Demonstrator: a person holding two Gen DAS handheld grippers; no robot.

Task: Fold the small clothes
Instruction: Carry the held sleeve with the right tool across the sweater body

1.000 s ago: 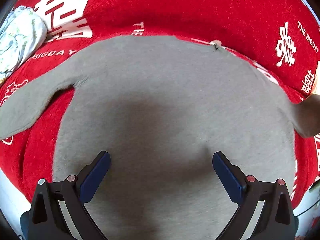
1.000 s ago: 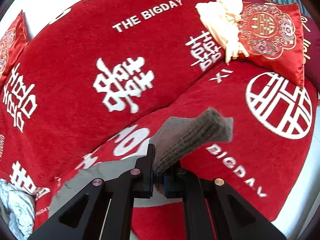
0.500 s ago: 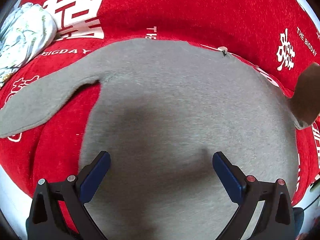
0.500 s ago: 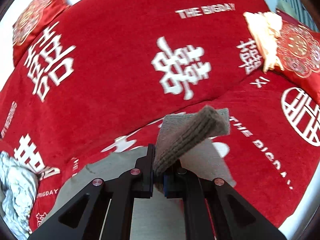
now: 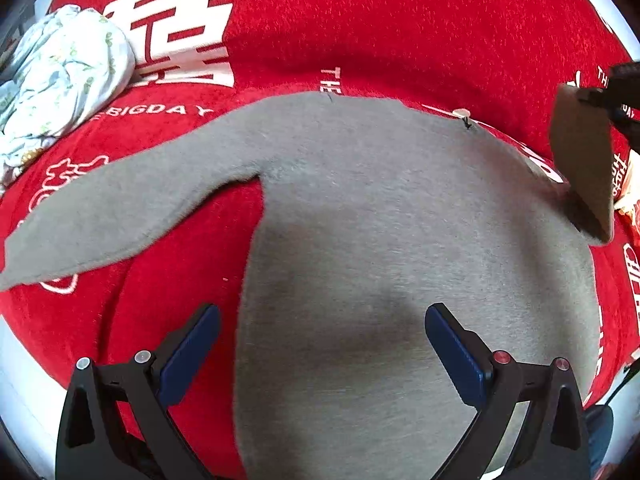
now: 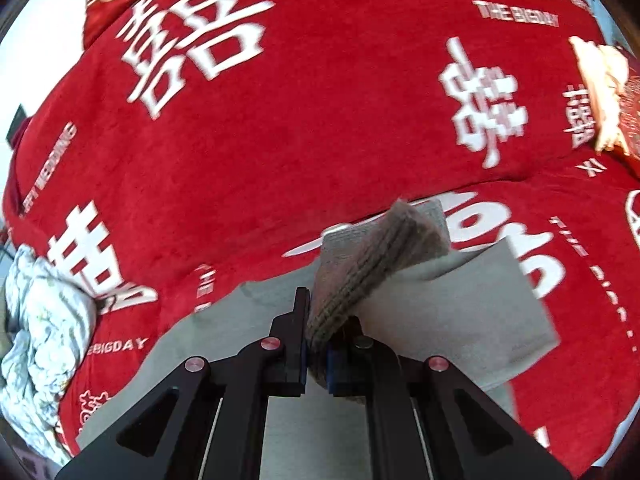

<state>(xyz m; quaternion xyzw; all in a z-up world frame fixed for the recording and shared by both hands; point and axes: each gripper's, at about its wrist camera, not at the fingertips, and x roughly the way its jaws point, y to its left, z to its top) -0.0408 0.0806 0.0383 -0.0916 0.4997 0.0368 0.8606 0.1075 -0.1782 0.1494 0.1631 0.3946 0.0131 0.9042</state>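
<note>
Grey sweater soft, limp, light. Right tool clenched on ribbed cuff; left tool released; grip edges.

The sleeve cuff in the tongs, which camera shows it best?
The right wrist view: the ribbed sleeve cuff sits close up, pinched in the right tongs. The left wrist view shows only that sleeve's smooth side, far off at the picture's right edge.

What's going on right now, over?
Right gripper shut on sweater cuff, sleeve lifted. Left gripper open above grey sweater. Other sleeve flat on red blanket. Nothing in the way.
</note>
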